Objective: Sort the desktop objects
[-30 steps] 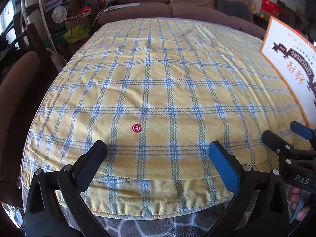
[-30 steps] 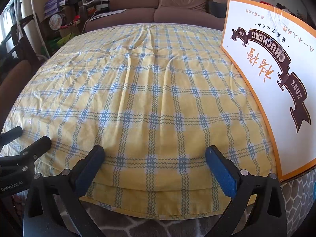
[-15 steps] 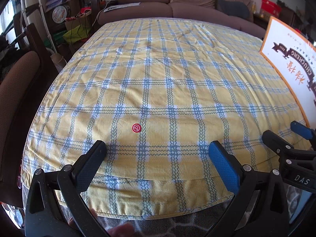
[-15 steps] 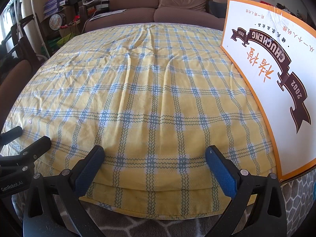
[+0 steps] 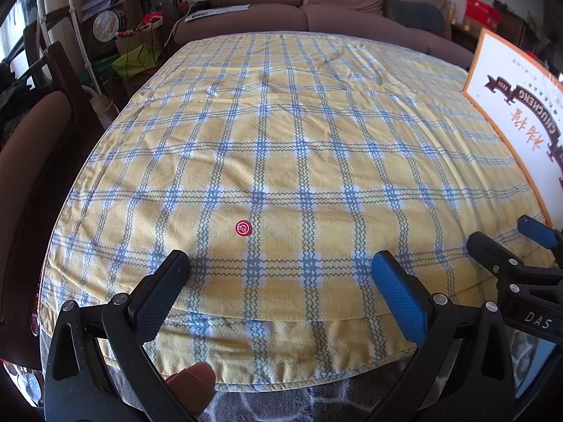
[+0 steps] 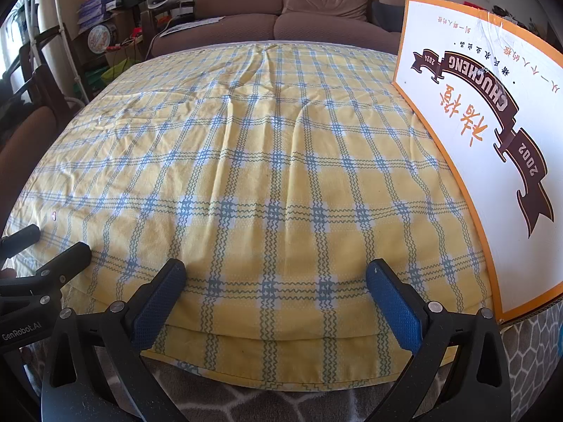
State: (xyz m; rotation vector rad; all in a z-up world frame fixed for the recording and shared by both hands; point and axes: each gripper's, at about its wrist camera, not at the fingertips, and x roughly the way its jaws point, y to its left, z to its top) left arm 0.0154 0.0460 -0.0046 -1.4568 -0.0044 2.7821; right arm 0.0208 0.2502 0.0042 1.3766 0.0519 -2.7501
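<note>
A yellow and blue checked tablecloth covers the table in both views. A small round red sticker lies on it just ahead of my left gripper; it shows tiny at the far left of the right wrist view. My left gripper is open and empty at the near edge. My right gripper is open and empty at the near edge, to the right of the left one. A white board with an orange border and brown lettering stands on the cloth at the right.
A brown sofa runs behind the table. Cluttered shelves and boxes stand at the back left. A brown chair is at the table's left side. A patterned grey surface shows under the cloth's near edge.
A fingertip has come into view at the bottom of the left wrist view. Both grippers stay still and open.
</note>
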